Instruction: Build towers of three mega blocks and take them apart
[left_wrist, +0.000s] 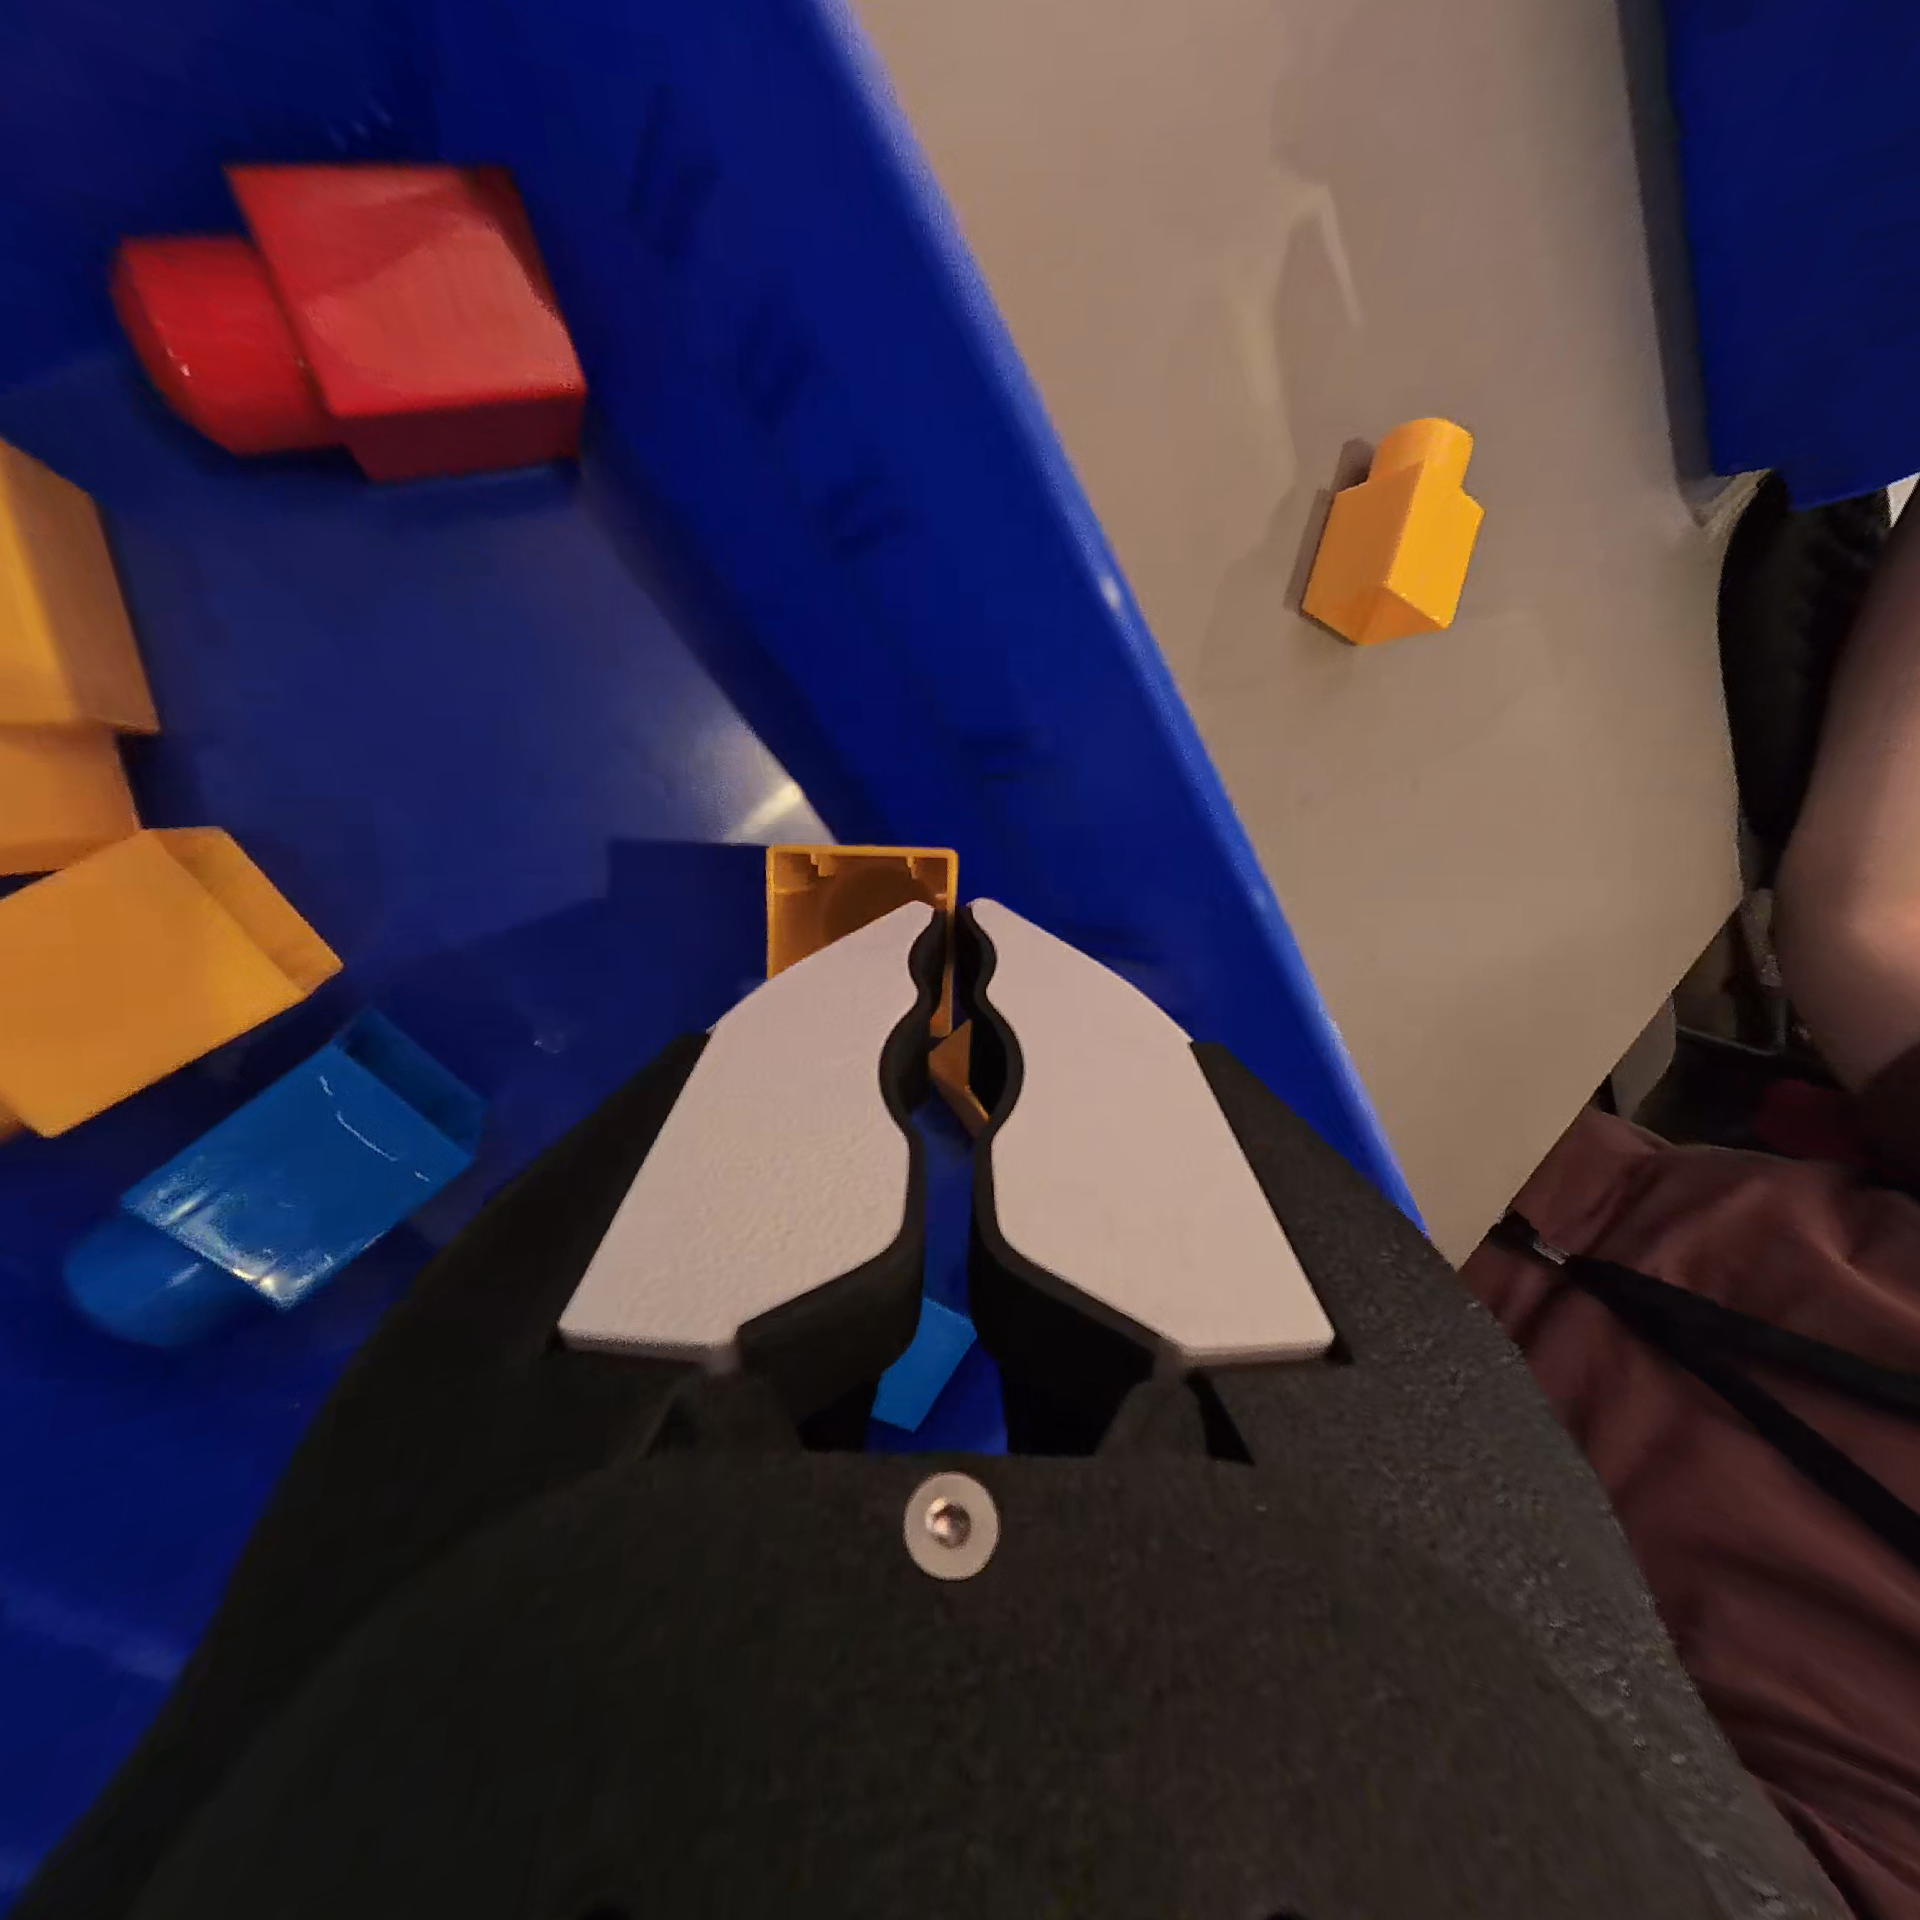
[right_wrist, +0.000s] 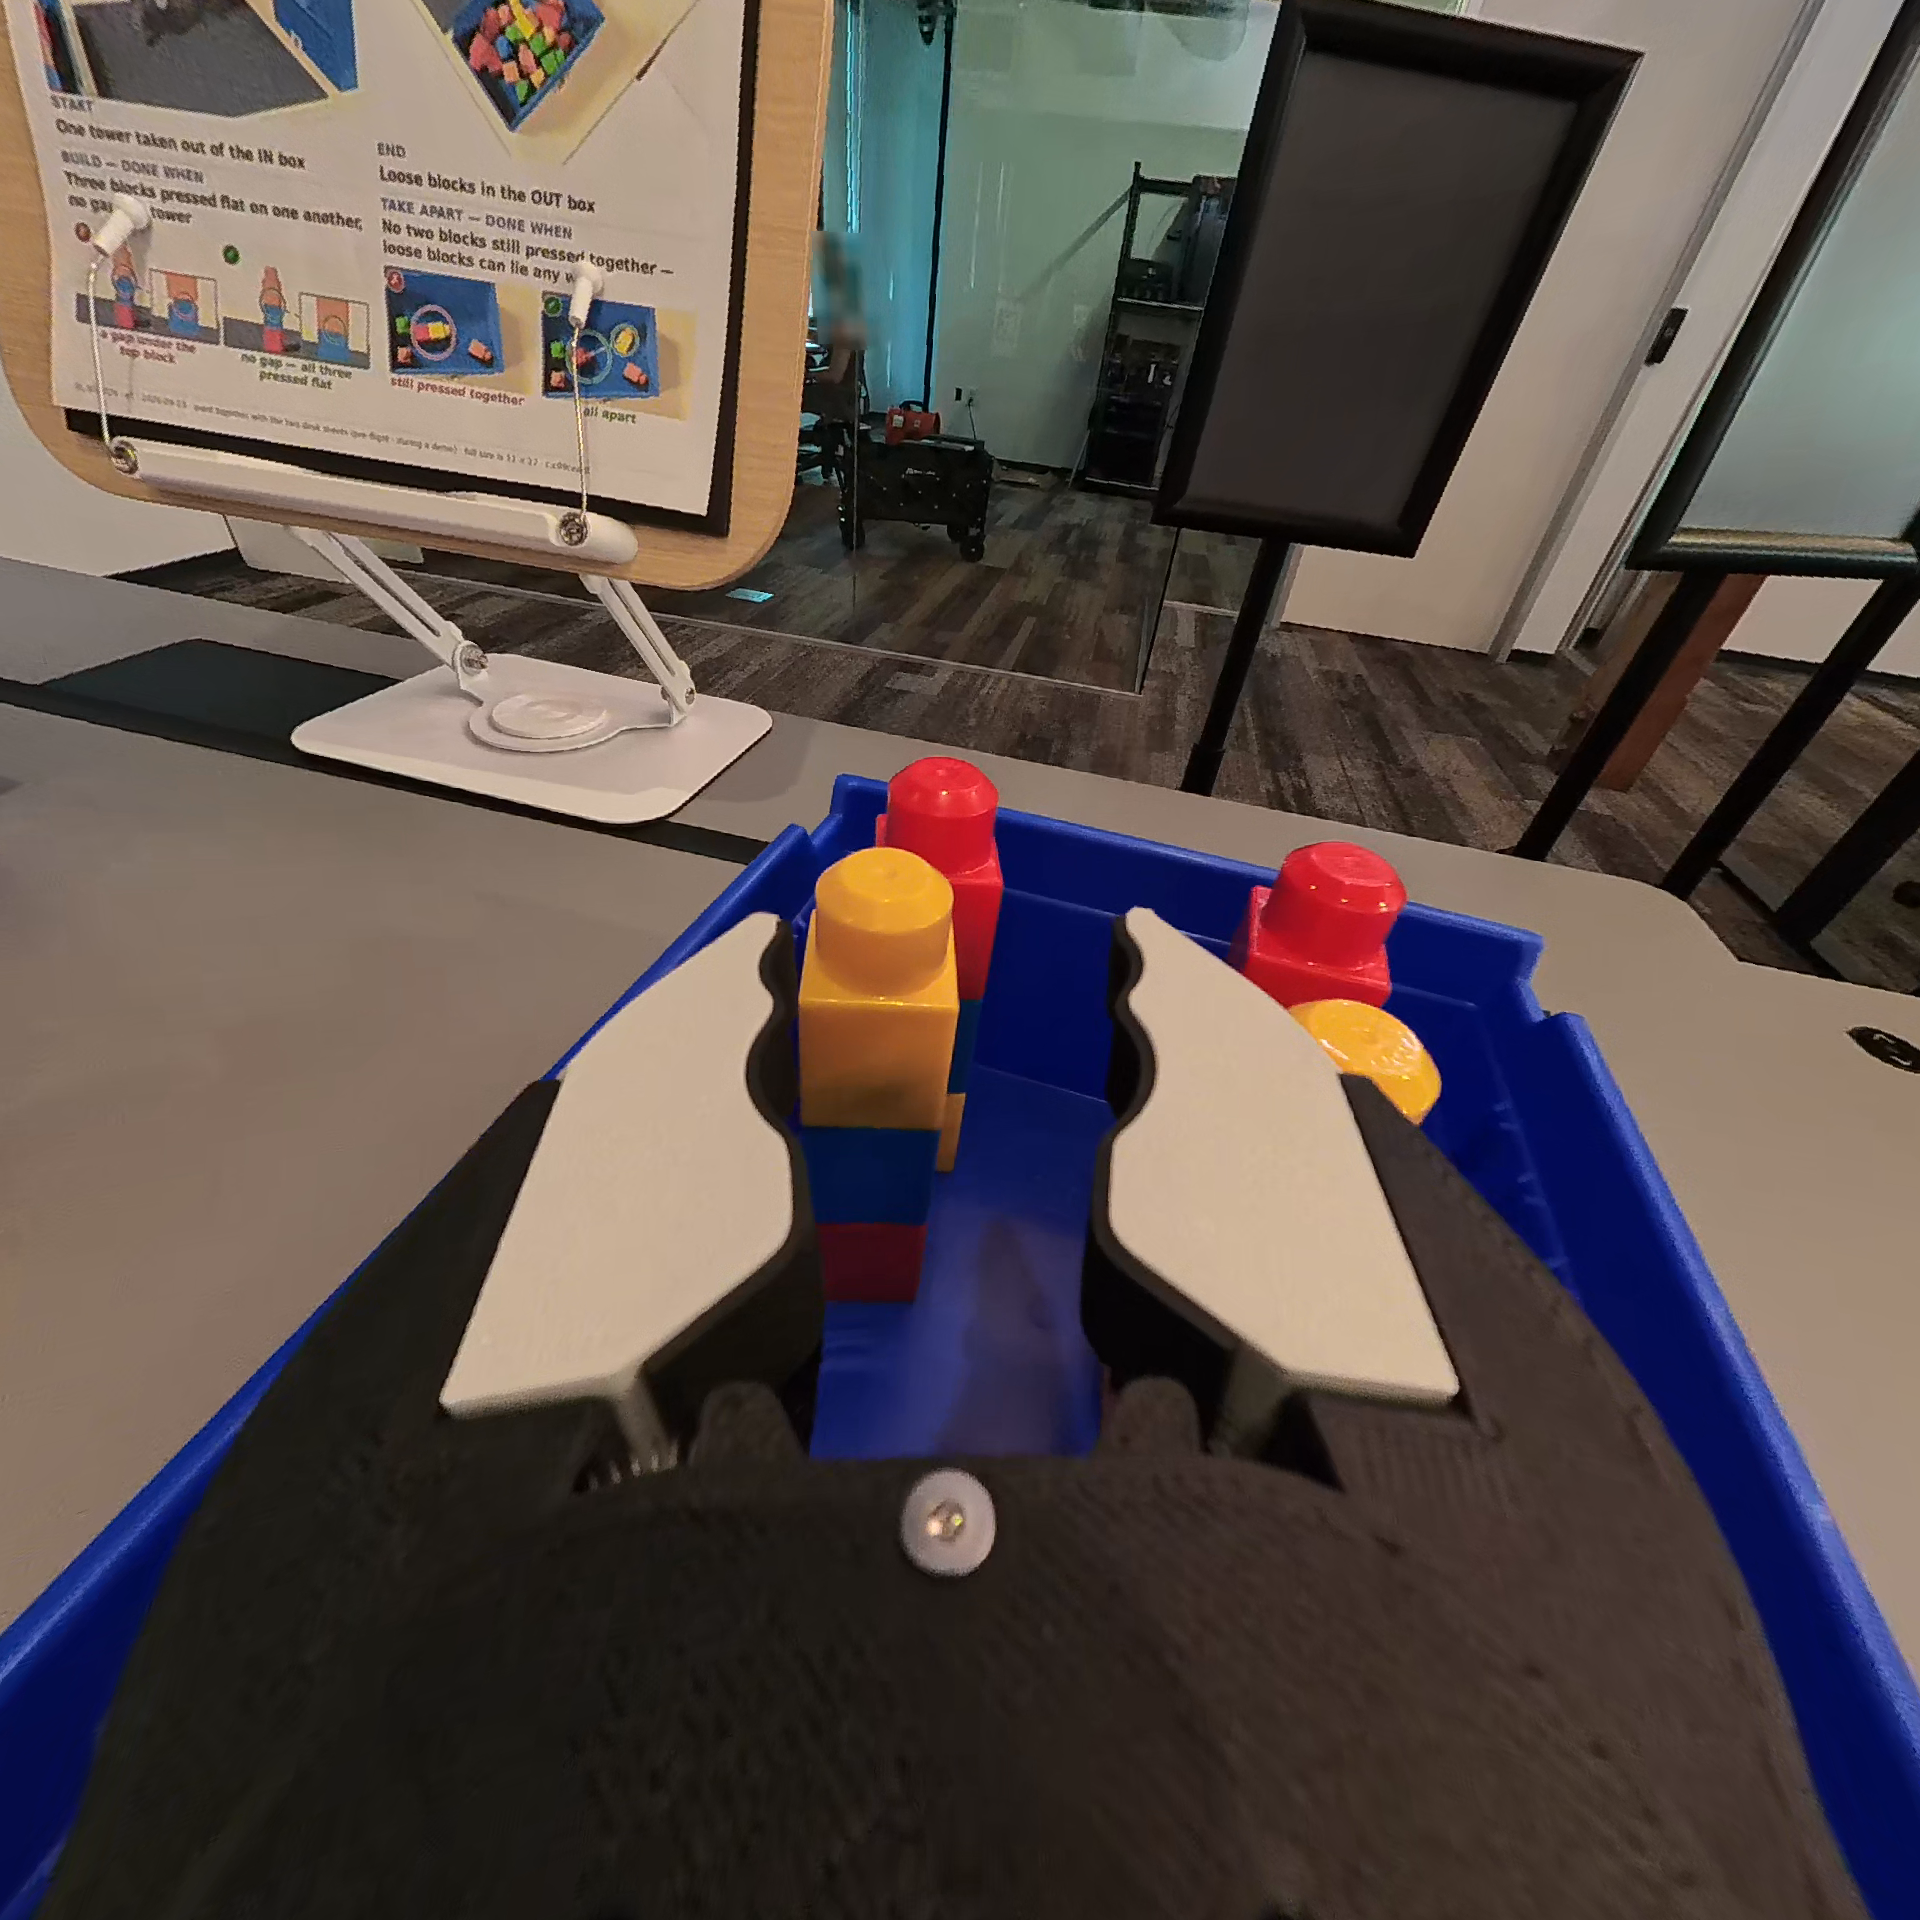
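In the left wrist view my left gripper (left_wrist: 954, 914) is shut on one thin side wall of a yellow block (left_wrist: 831, 904), whose hollow underside faces the camera. It holds the block over a blue bin (left_wrist: 935, 416) of loose blocks. In the right wrist view my right gripper (right_wrist: 945, 935) is open above another blue bin (right_wrist: 1662, 1195). A yellow-blue-red tower (right_wrist: 878, 1039) stands between its fingers, close to the left finger (right_wrist: 665, 1143). There is a wide gap to the right finger, so nothing is in its grasp.
Loose red (left_wrist: 405, 312), blue (left_wrist: 281, 1174) and yellow (left_wrist: 135, 977) blocks lie in the left bin. One yellow block (left_wrist: 1397, 535) lies on the grey table (left_wrist: 1455, 831). A red-topped tower (right_wrist: 945, 821), a red block (right_wrist: 1325, 914) and a yellow block (right_wrist: 1371, 1049) stand in the right bin. A white document stand (right_wrist: 540, 717) is behind. Some 50 cm of space lies between my two pairs of fingers.
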